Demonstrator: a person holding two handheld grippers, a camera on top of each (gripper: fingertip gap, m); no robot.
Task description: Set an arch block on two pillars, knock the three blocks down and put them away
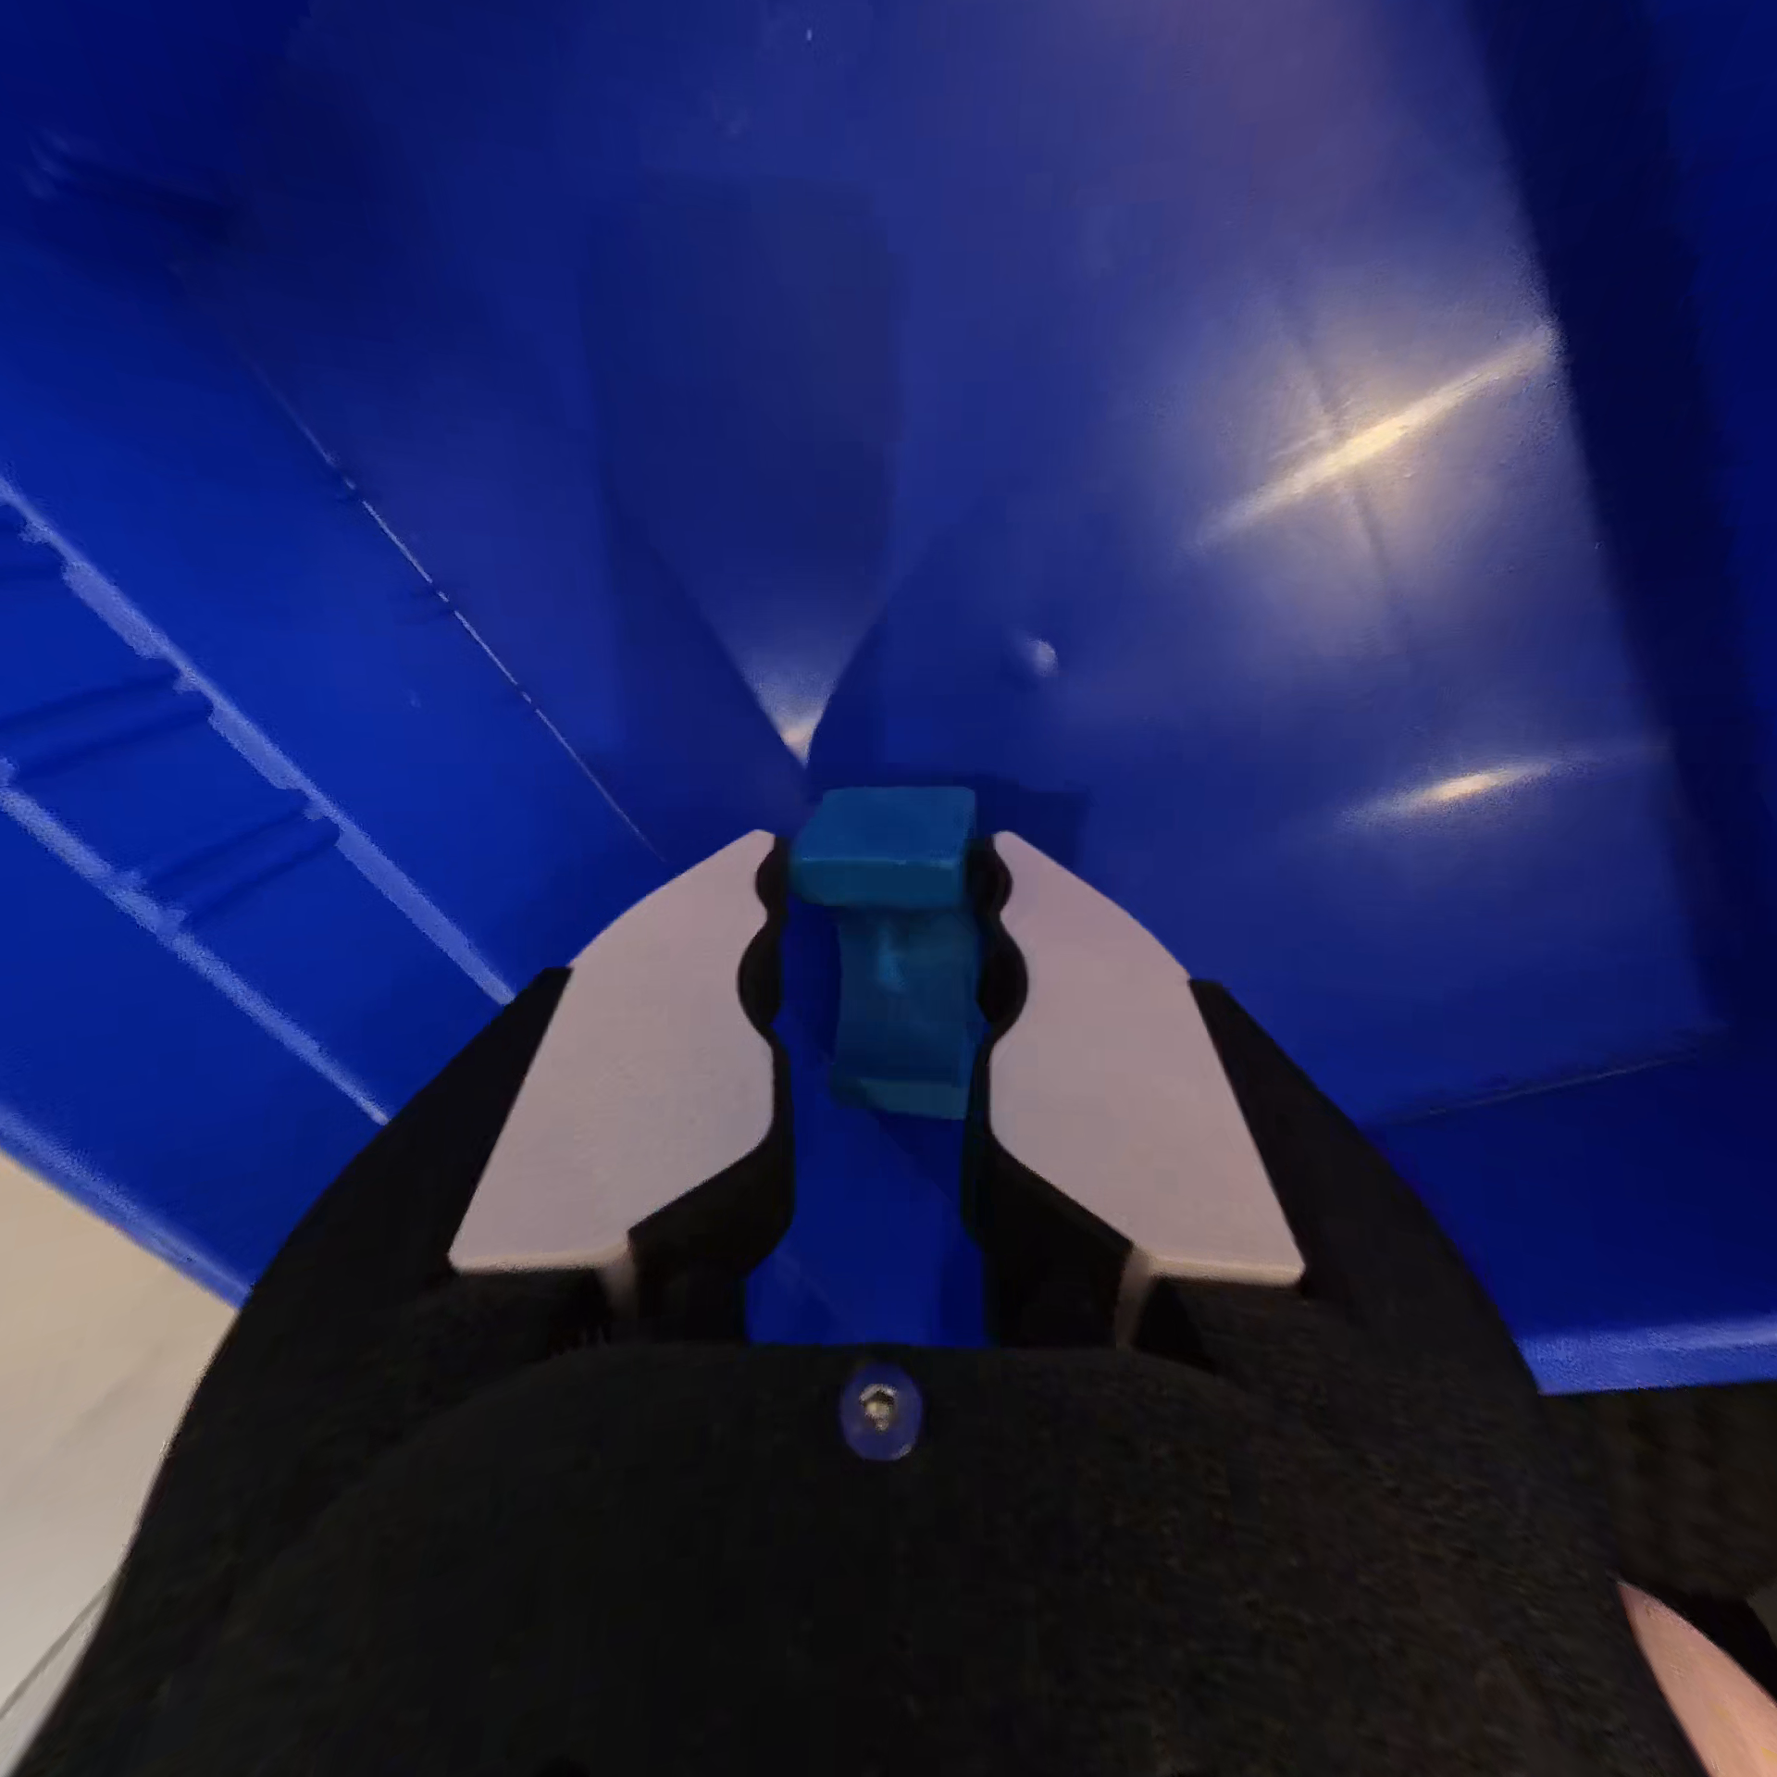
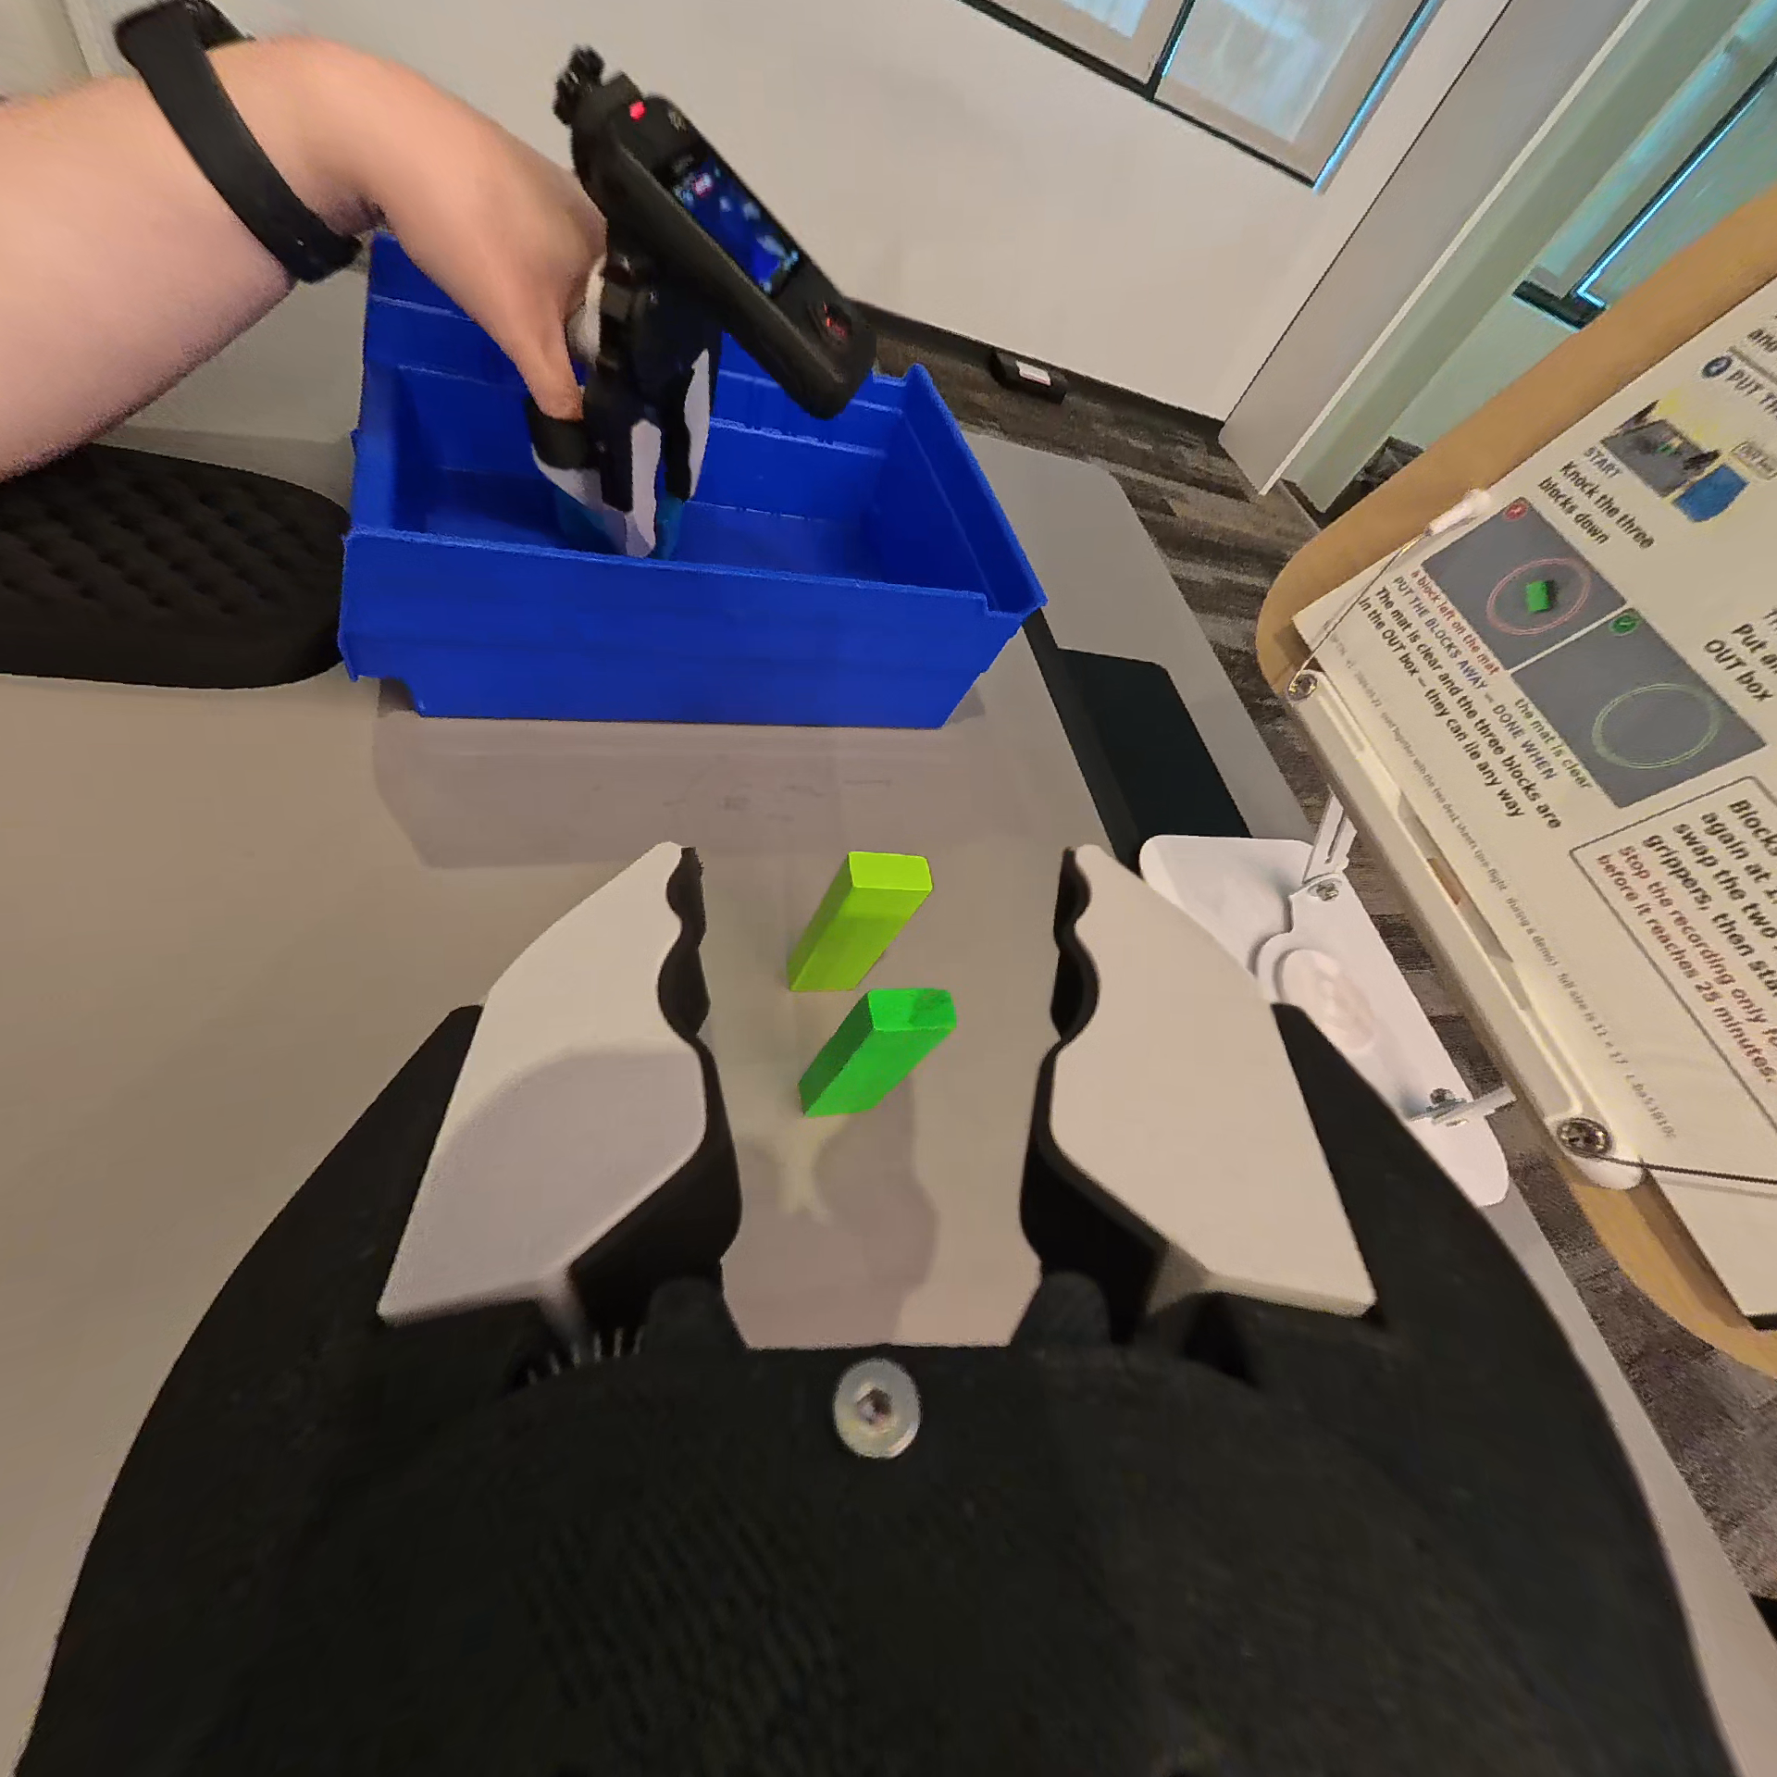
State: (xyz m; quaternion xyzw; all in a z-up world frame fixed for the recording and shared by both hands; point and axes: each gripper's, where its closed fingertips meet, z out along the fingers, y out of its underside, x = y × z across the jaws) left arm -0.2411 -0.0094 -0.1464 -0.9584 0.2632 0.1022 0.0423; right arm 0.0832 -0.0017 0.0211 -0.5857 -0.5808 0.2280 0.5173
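My left gripper [image 1: 880, 851] is shut on a blue arch block [image 1: 889, 947] and holds it low inside the blue bin [image 1: 1250, 481]. In the right wrist view the left gripper [image 2: 639, 519] reaches down into the bin [image 2: 673, 635], held by a person's hand. Two green pillar blocks lie on their sides on the grey table: a light green one [image 2: 856, 918] and a darker green one [image 2: 875, 1053] just in front of it. My right gripper [image 2: 875, 875] is open and empty, hovering near them, with both blocks showing between its fingers.
The blue bin stands at the back of the grey table [image 2: 240, 913], with ribbed dividers inside. A black foam pad [image 2: 144, 567] lies left of it. A white stand [image 2: 1327, 1000] and a board with an instruction sheet [image 2: 1587, 769] are at the right. Left tips to right tips: about 35 centimeters.
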